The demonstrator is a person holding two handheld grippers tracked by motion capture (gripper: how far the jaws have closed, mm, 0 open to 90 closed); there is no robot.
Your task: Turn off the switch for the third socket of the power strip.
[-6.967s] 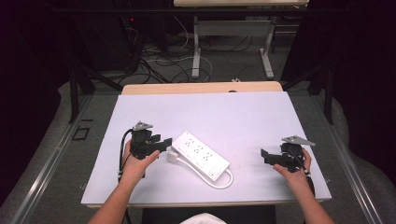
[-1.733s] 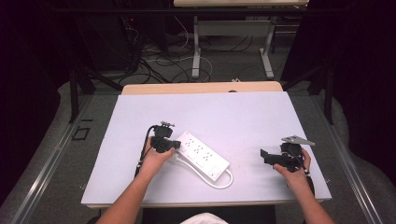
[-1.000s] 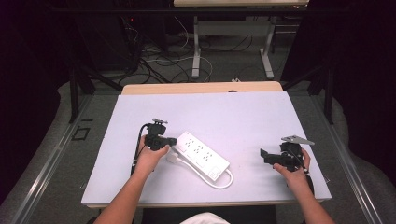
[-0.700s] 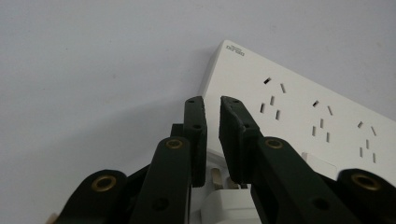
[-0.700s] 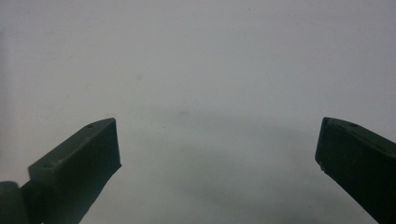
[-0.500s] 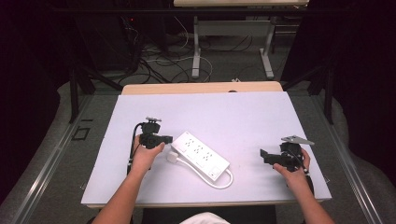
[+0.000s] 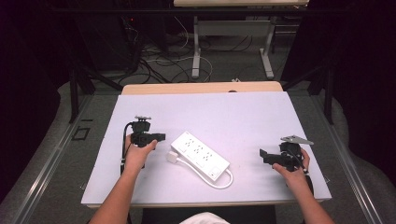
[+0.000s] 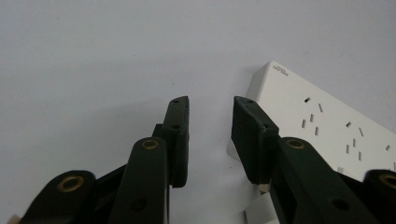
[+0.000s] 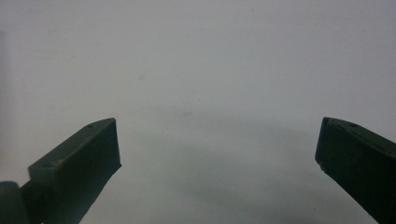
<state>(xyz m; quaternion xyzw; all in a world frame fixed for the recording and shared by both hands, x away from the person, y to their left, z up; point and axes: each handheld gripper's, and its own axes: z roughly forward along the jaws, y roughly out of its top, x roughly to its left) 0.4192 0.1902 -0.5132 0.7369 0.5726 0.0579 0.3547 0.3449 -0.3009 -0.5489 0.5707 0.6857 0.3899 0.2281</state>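
Observation:
A white power strip (image 7: 200, 156) lies at an angle in the middle of the white table top (image 7: 224, 112). Its short cord (image 7: 225, 181) loops at the near end, and its white plug (image 7: 173, 157) lies by the left end. My left gripper (image 7: 160, 137) sits just left of the strip, jaws pointing at it. In the left gripper view my left gripper (image 8: 210, 106) has just been opening, with a narrow gap and nothing between the jaws; the strip (image 8: 327, 123) lies to their right. My right gripper (image 7: 263, 154) rests near the right edge, wide open over bare table (image 9: 217, 140).
A wooden strip (image 7: 201, 87) borders the table's far edge. Beyond it are metal desk legs (image 7: 197, 51) and loose cables (image 7: 159, 60) on the dark floor. The table's near edge (image 7: 201, 203) runs just ahead of my forearms.
My left gripper has drawn back to the left, away from the power strip's end, and its jaws have parted. The right gripper has stayed put.

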